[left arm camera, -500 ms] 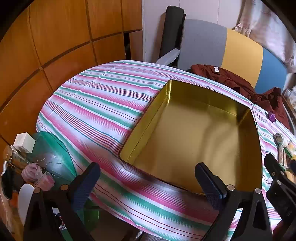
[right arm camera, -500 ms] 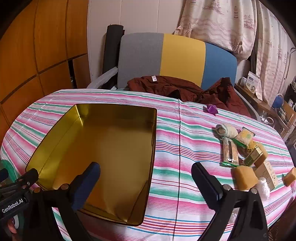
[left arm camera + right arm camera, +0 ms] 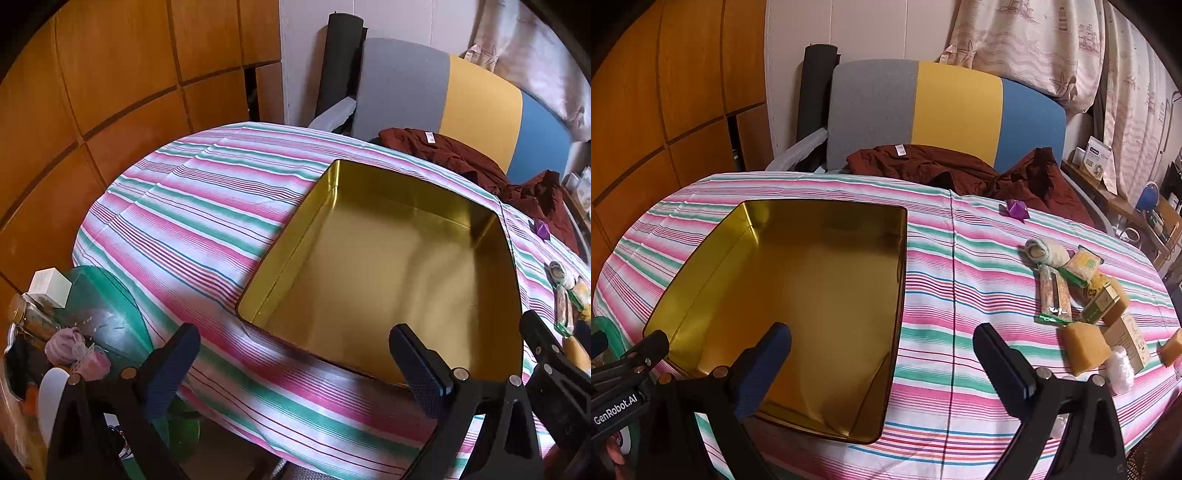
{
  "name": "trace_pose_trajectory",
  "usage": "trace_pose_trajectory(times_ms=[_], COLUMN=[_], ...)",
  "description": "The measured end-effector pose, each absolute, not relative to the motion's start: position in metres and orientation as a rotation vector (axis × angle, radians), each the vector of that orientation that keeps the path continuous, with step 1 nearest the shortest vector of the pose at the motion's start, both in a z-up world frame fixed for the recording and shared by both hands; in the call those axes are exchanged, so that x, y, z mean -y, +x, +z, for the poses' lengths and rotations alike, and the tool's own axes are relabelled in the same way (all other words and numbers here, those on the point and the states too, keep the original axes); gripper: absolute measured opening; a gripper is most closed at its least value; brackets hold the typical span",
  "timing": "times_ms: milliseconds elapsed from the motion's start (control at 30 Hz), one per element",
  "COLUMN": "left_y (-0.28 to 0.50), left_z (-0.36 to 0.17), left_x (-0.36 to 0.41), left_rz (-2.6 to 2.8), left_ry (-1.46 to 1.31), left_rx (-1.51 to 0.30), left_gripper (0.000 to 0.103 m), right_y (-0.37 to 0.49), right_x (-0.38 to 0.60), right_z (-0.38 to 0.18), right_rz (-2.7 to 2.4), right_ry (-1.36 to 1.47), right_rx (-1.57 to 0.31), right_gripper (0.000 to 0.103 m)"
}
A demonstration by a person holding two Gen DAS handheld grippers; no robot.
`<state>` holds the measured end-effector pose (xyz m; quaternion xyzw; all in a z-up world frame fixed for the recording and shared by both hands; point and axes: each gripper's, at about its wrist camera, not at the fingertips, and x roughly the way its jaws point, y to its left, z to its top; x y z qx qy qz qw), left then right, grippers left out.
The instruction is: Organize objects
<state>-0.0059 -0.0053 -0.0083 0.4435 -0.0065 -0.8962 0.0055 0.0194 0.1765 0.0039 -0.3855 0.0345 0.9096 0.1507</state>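
Both tongs apart, holding nothing; send right tongs to snack pile, then drop into gold tin.

Both wrist views look down from the table's near edge, sharing the gold tin.

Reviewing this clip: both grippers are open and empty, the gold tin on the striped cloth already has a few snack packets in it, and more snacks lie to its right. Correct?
Not quite. The gold tin holds nothing yet; the right wrist view shows its bare floor. The rest stands: the left gripper and right gripper are open and empty, the tin sits on the striped cloth, and the snacks lie to its right.
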Motion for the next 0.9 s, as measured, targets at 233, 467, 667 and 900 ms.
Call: trace_pose_trajectory(times_ms=[233,467,667,900], left_y=[-0.0034,-0.0050,-0.0057,-0.0045], left_z=[-0.0102,-0.0126,-0.0152,-0.0124], left_x=[-0.0011,-0.0030,-0.0018,-0.0031], left_rz=[-2.816,-2.808,-2.795,-2.800], left_ry=[1.395,1.409,1.418,1.407], left_rx=[0.049,0.062,0.052,0.057], left_gripper=[0.103,0.103,0.103,0.103], right_y=[0.0226,0.0219,0.0232,0.0276], right_x=[-0.1801,-0.1839,-0.1851,-0.1815], right_z=[0.0063,0.0023,-0.0017,0.0031], right_rz=[2.611,2.597,2.598,2.621], right_ry=[-1.088,-1.104,-1.118,-1.092], right_rx=[-0.113,-0.127,-0.141,-0.134], right_gripper=[0.100,0.100,0.100,0.100])
